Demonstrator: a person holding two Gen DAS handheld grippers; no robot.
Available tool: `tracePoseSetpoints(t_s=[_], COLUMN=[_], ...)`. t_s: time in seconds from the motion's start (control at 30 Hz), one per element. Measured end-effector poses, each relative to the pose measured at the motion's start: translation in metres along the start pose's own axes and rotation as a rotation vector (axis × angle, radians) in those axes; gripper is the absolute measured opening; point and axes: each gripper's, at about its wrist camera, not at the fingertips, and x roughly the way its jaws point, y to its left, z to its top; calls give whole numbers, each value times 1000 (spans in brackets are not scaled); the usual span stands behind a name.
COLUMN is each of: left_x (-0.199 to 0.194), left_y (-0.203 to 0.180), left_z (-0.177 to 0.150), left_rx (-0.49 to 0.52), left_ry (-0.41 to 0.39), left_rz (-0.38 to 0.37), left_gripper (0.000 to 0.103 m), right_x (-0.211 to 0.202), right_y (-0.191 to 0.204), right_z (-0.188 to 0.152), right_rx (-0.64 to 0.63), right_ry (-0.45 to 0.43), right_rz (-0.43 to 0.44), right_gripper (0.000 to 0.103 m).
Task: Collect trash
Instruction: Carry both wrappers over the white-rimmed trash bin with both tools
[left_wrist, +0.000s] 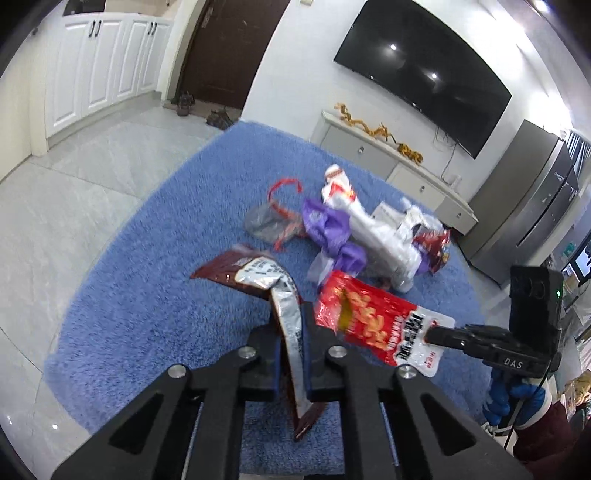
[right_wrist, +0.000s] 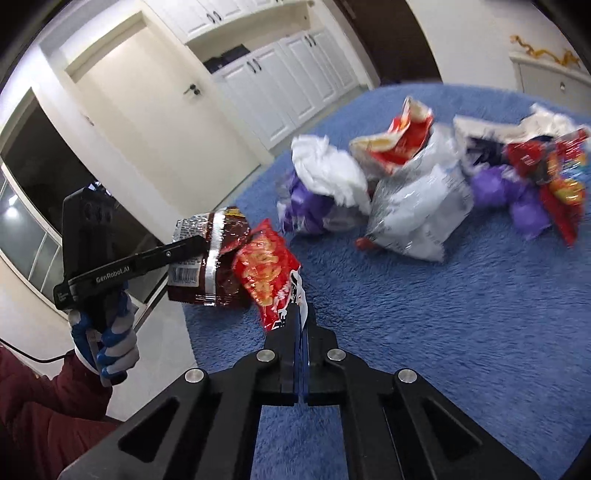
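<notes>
Wrappers lifted by their edges, a loose heap left on the rug

Trash here is all thin film: snack bags, plastic carrier bags, a strip of red ribbon. Two pieces are already taken. The left tool (left_wrist: 291, 354) is pinched together on the dark red wrapper (left_wrist: 236, 271), gripping a folded silver-backed flap so that the rest of the bag droops and creases over the jaws. The right tool (right_wrist: 303, 325) is clamped on the white sealed edge of the red snack bag (right_wrist: 267, 275), which hangs free just above the blue rug (right_wrist: 424, 332), close beside the other wrapper.

Both look empty and nearly weightless, so load is no concern; slip and flutter are. Glossy film slides easily between flat pads, and a grip on a single layer may tear or pull out. The crimped seal is the stiffest part and the best hold, as the right tool shows.

Farther off on the rug lies the remaining heap: a silver-grey bag (right_wrist: 417, 210), crumpled white plastic (right_wrist: 325, 173), purple plastic (right_wrist: 517, 199) and another red bag (right_wrist: 402, 136). Soft crumpled bags are probably best pinched at a raised fold or bunched ridge, not at a flat face.
</notes>
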Motion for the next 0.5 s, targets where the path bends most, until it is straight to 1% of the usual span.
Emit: tracePoseSetpoints(t_s=[0.1, 0.23, 0.33, 0.37, 0.43, 0.5], left_x=[-12, -19, -14, -10, 0, 15], left_y=[-17, -49, -84, -98, -126, -159], left_z=[8, 19, 29, 33, 38, 43], left_rx=[46, 117, 176, 198, 238, 288], left_ry=[-32, -58, -62, -58, -43, -26], left_rz=[16, -14, -65, -89, -135, -181], left_gripper=[6, 6, 6, 6, 6, 5], right_x=[-33, -82, -132, -143, -176, -202], right_y=[-16, -34, -57, -64, -81, -103], right_z=[-8, -18, -25, -28, -45, -70], right_rx=[10, 51, 103, 116, 163, 204], right_ry=[-50, -147, -237, -256, -328, -380], right_rz=[-11, -48, -101, -113, -169, -225], right_gripper=[1, 1, 1, 1, 1, 1])
